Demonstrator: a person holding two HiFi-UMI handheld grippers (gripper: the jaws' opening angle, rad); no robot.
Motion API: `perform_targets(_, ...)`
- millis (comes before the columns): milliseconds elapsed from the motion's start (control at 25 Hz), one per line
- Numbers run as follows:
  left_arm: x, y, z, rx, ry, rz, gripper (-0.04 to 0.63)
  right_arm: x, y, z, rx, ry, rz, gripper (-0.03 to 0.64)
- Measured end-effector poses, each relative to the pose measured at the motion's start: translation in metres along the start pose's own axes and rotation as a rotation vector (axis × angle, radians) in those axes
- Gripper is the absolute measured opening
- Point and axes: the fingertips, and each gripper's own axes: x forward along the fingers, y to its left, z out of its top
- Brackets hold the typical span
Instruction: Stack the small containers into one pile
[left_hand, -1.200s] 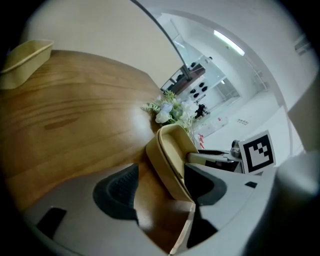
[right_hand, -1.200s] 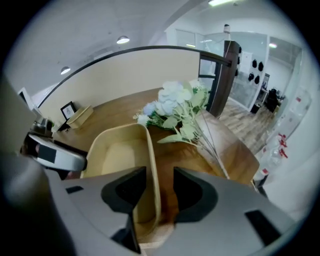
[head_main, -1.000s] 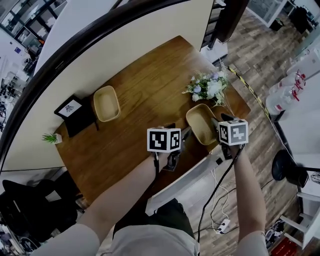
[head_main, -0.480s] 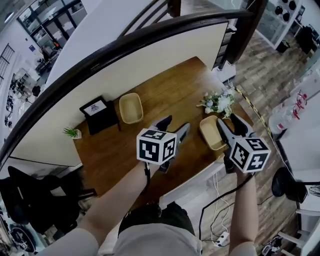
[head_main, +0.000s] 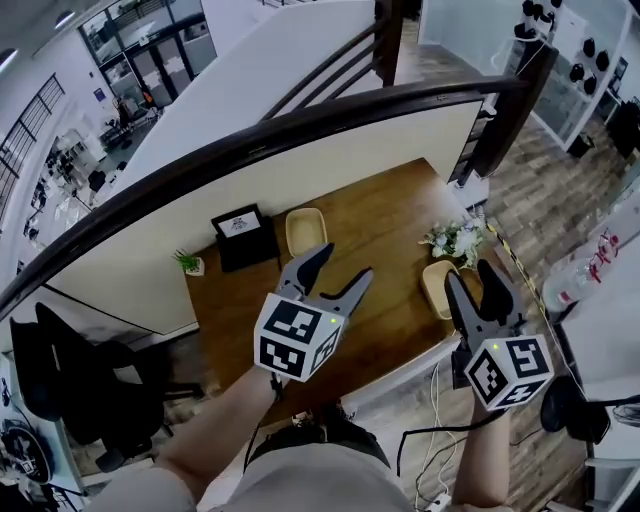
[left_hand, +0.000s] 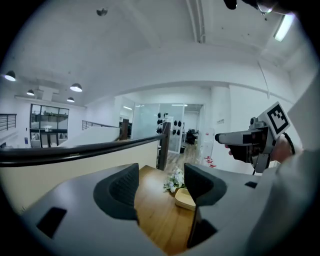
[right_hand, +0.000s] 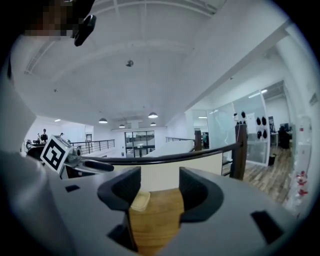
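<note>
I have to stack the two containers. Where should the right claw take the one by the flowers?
Probably its near rim, from above: one jaw inside, one outside. The container sits upright and open, shallow and thin-walled, so the rim is the easiest part to pinch. The flowers crowd its far end; nothing lies at the near end.

I see smooth brown wood with a soft sheen on the bench (head_main: 385, 235); the far container (head_main: 305, 230) and near container (head_main: 435, 287) look pale and matt; the left gripper (head_main: 343, 263) and right gripper (head_main: 471, 275) are matt grey plastic.
</note>
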Motion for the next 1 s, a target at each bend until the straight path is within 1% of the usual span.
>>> perform_targets(120, -0.040, 0.007, 0.008, 0.036, -0.031, 0.042, 0.284, -0.016, 0.023, 0.016, -0.021, -0.032, 0.016, 0.248)
perform_targets(280, -0.091, 0.018, 0.012, 0.049, -0.053, 0.100, 0.284, -0.033, 0.053, 0.028, -0.021, -0.054, 0.058, 0.252)
perform_targets(360, -0.113, 0.022, 0.014, 0.063, -0.063, 0.136, 0.284, -0.039, 0.068, 0.030, -0.026, -0.050, 0.091, 0.252)
perform_targets(520, -0.150, 0.029, 0.017, 0.083, -0.108, 0.196, 0.284, -0.046, 0.098, 0.025, -0.011, -0.038, 0.141, 0.252)
perform_targets(640, -0.169, 0.034, 0.008, 0.066, -0.104, 0.227, 0.284, -0.045, 0.117, 0.017, 0.002, -0.036, 0.162, 0.252)
perform_targets(840, -0.185, 0.043, -0.001, 0.042, -0.094, 0.268, 0.285, -0.034, 0.130, 0.004, 0.005, -0.012, 0.188, 0.252)
perform_targets(1000, -0.190, 0.047, -0.004, 0.052, -0.083, 0.281, 0.285, -0.028, 0.139, 0.002, 0.021, -0.008, 0.202, 0.252)
